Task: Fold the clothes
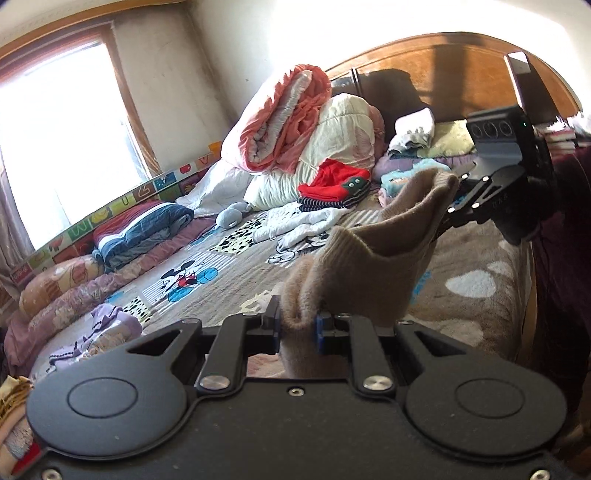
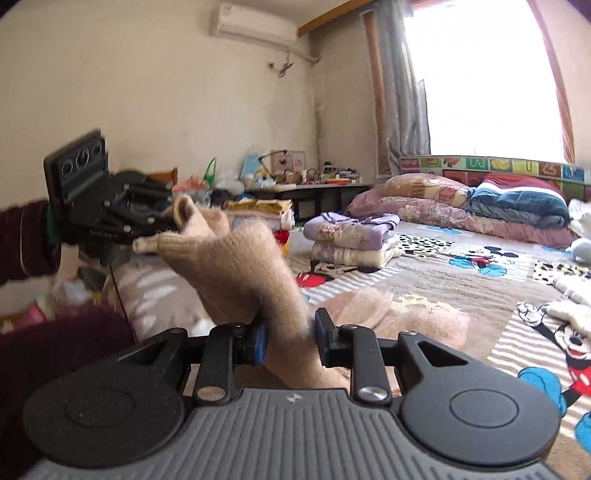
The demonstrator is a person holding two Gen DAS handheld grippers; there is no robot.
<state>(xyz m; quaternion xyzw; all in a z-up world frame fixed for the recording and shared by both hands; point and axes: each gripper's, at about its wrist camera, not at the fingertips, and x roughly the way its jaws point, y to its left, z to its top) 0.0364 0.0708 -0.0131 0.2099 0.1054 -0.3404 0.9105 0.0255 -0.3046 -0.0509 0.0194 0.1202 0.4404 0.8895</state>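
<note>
Both grippers are on one tan knitted garment (image 1: 354, 266), stretched in the air between them above the bed (image 1: 476, 295). In the left wrist view, the left gripper (image 1: 298, 325) has its jaws pressed in on a bunched edge of the knit, the fabric rising forward and to the right from between the blue pads (image 1: 318, 326). At the far end of that span sits the right gripper (image 1: 452, 205), its jaws hidden behind the cloth from this angle.

Switch to the right wrist view: the right gripper (image 2: 290, 338) is pinching the same tan garment (image 2: 243, 266) between its jaws, and the left gripper (image 2: 162, 227) shows up ahead and to the left, gripping the ribbed edge, with a dark red sleeve (image 2: 26, 240) behind it. Only this view reveals more of the tan knit (image 2: 399, 314) lying on the cartoon-print bedspread (image 2: 480, 288) just beyond the right jaw, plus a folded lilac stack (image 2: 351, 236) further ahead and an air conditioner (image 2: 253, 22) on the wall.

Only the left wrist view shows the wooden headboard (image 1: 443, 74), the rolled pink-and-white quilts (image 1: 295, 122) and a red folded pile (image 1: 332, 181) ahead of the jaws. The navy quilt (image 1: 147, 229) by the window appears in both.
</note>
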